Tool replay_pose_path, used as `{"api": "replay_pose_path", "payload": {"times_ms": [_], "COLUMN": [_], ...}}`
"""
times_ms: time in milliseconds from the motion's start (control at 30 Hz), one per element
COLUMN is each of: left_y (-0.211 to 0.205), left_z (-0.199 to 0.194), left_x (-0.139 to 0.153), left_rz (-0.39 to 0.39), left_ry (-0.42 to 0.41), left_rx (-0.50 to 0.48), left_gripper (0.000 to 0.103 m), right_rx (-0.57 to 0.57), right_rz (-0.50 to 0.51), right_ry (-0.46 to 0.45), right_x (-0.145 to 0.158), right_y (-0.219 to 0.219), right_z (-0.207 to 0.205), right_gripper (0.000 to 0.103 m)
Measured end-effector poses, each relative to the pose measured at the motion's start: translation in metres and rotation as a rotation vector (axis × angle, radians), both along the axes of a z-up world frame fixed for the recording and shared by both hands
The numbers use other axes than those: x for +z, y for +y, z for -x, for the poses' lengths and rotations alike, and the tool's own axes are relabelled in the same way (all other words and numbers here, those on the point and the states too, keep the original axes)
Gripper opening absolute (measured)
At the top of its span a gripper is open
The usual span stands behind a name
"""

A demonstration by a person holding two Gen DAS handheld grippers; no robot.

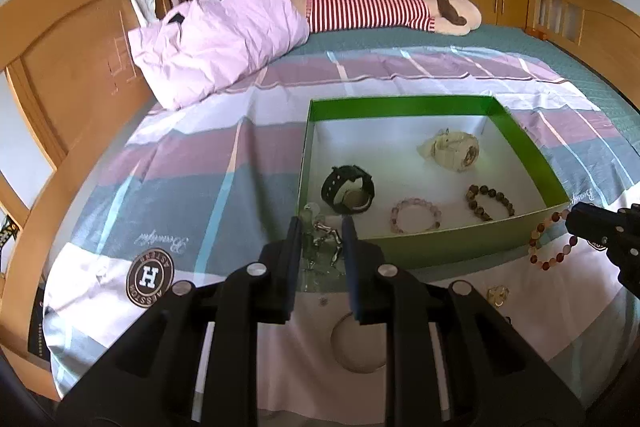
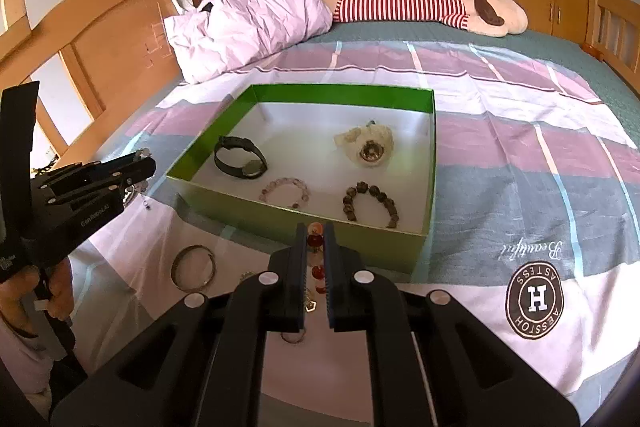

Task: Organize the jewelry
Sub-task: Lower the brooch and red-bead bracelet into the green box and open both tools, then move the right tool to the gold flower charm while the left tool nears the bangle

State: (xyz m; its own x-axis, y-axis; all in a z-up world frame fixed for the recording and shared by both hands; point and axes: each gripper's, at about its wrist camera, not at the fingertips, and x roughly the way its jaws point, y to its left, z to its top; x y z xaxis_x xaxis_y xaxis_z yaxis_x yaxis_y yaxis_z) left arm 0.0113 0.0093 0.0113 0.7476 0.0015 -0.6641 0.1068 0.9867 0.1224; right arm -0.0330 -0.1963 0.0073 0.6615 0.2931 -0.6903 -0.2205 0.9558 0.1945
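Observation:
A green box (image 1: 400,103) (image 2: 340,91) with a white floor lies on the bed. In it are a black watch (image 1: 348,187) (image 2: 240,159), a cream watch (image 1: 450,149) (image 2: 366,145), a pink bead bracelet (image 1: 416,215) (image 2: 286,191) and a brown bead bracelet (image 1: 490,201) (image 2: 370,203). My left gripper (image 1: 323,227) (image 2: 150,163) is shut on a silver chain bracelet (image 1: 322,241) (image 2: 140,151), held by the box's near left corner. My right gripper (image 2: 316,229) (image 1: 573,223) is shut on a red and orange bead bracelet (image 2: 316,241) (image 1: 546,251), just before the box's near wall.
On the sheet in front of the box lie a metal bangle (image 2: 194,267) (image 1: 358,343), a small gold piece (image 1: 498,295) (image 2: 310,305) and a ring (image 2: 294,337). A pink pillow (image 1: 216,43) and a striped plush toy (image 1: 372,11) lie at the far end. A wooden bed frame (image 1: 72,67) runs along the left.

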Motion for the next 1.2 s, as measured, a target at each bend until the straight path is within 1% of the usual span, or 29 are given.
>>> {"api": "replay_pose_path", "payload": {"times_ms": [167, 300, 367, 533, 667, 933, 967, 1000, 1033, 1067, 1100, 1200], "left_y": [-0.009, -0.019, -0.023, -0.039, -0.048, -0.07, -0.072, -0.074, -0.076, -0.076, -0.076, -0.071], "left_z": [0.008, 0.002, -0.003, -0.031, -0.049, -0.074, -0.076, -0.077, -0.078, -0.077, -0.074, -0.061], "left_x": [0.013, 0.019, 0.02, 0.004, -0.008, -0.016, -0.017, -0.017, -0.017, -0.016, -0.014, -0.008], "left_rz": [-0.009, -0.01, 0.003, -0.016, -0.018, -0.039, -0.046, -0.051, -0.057, -0.061, -0.069, -0.103], "left_ry": [-0.085, -0.099, -0.112, -0.067, -0.036, -0.007, -0.006, -0.006, -0.003, -0.005, -0.015, -0.021], "left_rx": [-0.028, -0.049, -0.061, -0.077, -0.08, -0.104, -0.103, -0.102, -0.105, -0.108, -0.111, -0.126], "left_gripper": [0.02, 0.02, 0.02, 0.02, 0.02, 0.022, 0.023, 0.029, 0.034, 0.042, 0.048, 0.052], "right_rx": [0.007, -0.008, -0.019, -0.048, -0.094, -0.117, -0.122, -0.128, -0.132, -0.133, -0.135, -0.101], "right_rz": [-0.024, -0.051, -0.062, -0.044, -0.053, -0.024, -0.02, -0.022, -0.029, -0.039, -0.05, -0.057], "right_ry": [-0.02, -0.064, -0.064, -0.044, 0.016, 0.051, 0.054, 0.054, 0.058, 0.057, 0.052, 0.044], "right_x": [0.008, 0.023, 0.026, 0.019, 0.001, -0.013, -0.013, -0.013, -0.012, -0.011, -0.009, 0.0], "right_y": [0.002, 0.0, -0.003, -0.01, -0.026, -0.029, -0.029, -0.03, -0.031, -0.032, -0.033, -0.028], "right_z": [-0.009, -0.029, -0.039, -0.064, -0.077, -0.08, -0.08, -0.08, -0.079, -0.079, -0.076, -0.068], "right_gripper": [0.007, 0.007, 0.007, 0.007, 0.007, 0.007, 0.009, 0.012, 0.023, 0.036, 0.038, 0.039]}}
